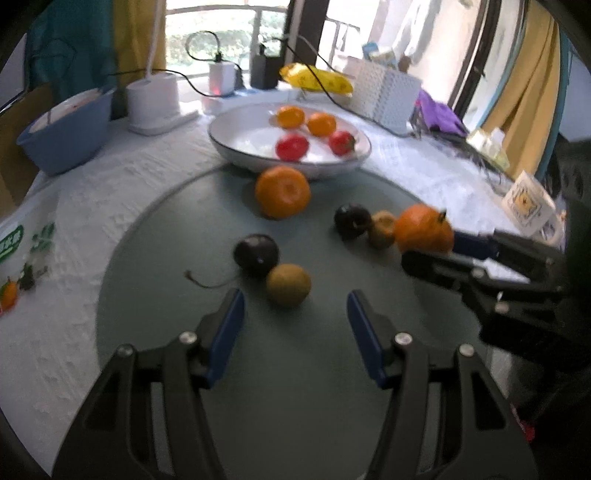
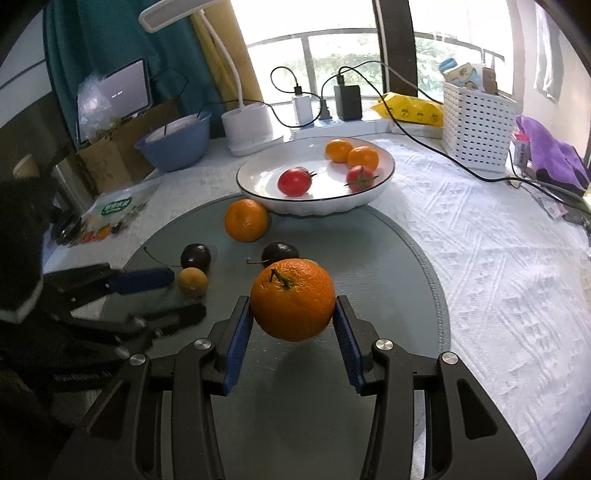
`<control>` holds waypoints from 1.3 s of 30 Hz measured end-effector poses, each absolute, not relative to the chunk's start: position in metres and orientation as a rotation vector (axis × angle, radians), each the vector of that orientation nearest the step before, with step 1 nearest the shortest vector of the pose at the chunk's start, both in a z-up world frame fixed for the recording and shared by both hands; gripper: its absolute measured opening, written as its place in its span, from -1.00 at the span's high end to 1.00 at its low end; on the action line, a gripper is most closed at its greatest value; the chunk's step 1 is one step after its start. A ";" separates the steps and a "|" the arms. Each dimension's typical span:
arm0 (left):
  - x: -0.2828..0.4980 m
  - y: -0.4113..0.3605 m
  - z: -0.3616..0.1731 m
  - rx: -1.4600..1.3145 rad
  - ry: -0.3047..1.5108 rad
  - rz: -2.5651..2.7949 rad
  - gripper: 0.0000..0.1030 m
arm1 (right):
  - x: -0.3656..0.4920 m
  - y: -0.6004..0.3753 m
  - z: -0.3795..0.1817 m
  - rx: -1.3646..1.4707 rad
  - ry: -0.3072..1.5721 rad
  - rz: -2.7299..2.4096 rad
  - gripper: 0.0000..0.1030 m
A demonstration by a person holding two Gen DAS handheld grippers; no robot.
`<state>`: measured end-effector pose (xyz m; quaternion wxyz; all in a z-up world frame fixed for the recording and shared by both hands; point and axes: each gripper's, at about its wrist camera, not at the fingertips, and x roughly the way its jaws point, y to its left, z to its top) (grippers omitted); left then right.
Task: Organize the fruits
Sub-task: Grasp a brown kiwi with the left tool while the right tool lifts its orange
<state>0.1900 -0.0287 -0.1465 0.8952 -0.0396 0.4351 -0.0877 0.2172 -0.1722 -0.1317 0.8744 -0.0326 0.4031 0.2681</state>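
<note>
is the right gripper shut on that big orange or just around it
Shut on it. In the right wrist view both blue pads of the right gripper press the orange, which hangs above its shadow on the mat.

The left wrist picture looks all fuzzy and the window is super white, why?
Left wrist view: motion blur smears the fruit and the white bowl; the window is blown out by daylight. Right wrist view: sharper, the held orange is crisp with a shadow below, edges bend from the fisheye.
</note>
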 end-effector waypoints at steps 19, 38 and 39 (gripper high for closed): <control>0.196 -0.037 -0.147 -0.077 0.889 -0.157 0.50 | 0.219 -0.188 -0.131 -0.035 0.822 0.562 0.08; 0.191 -0.024 -0.117 -0.119 0.811 -0.176 0.50 | 0.222 -0.179 -0.114 -0.062 0.787 0.567 0.08; 0.191 -0.022 -0.116 -0.123 0.808 -0.176 0.50 | 0.222 -0.178 -0.113 -0.063 0.785 0.568 0.08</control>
